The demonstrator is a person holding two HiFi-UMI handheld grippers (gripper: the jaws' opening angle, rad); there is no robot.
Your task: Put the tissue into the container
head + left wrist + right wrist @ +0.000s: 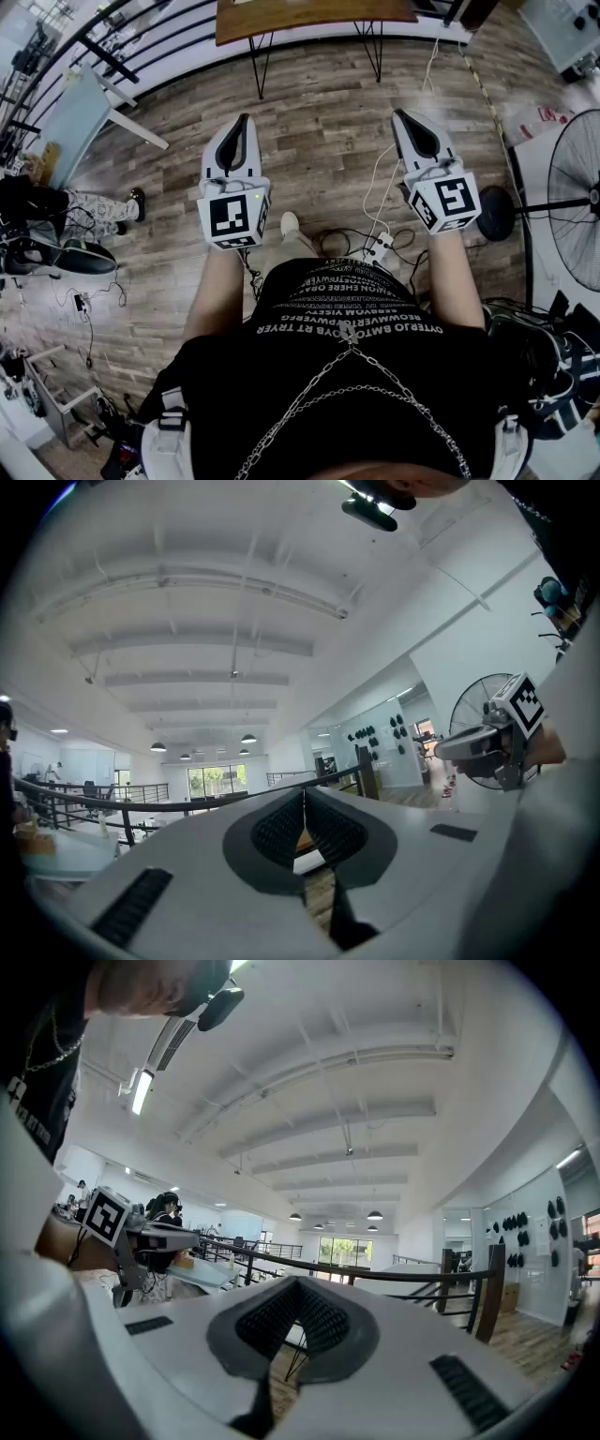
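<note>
No tissue and no container shows in any view. In the head view the person holds both grippers out level above the wooden floor. The left gripper (246, 118) has its jaws together with nothing between them, and its own view shows the tips (303, 795) meeting. The right gripper (397, 113) is also shut and empty, with its tips (298, 1284) closed in its own view. Each gripper shows from the side in the other's view: the right gripper (480, 743) and the left gripper (142, 1237).
A wooden table (309, 17) on thin black legs stands ahead. A standing fan (577, 202) is at the right. A power strip with cables (375, 248) lies on the floor by the person's feet. A light blue table (80, 117) and black railings are at the left.
</note>
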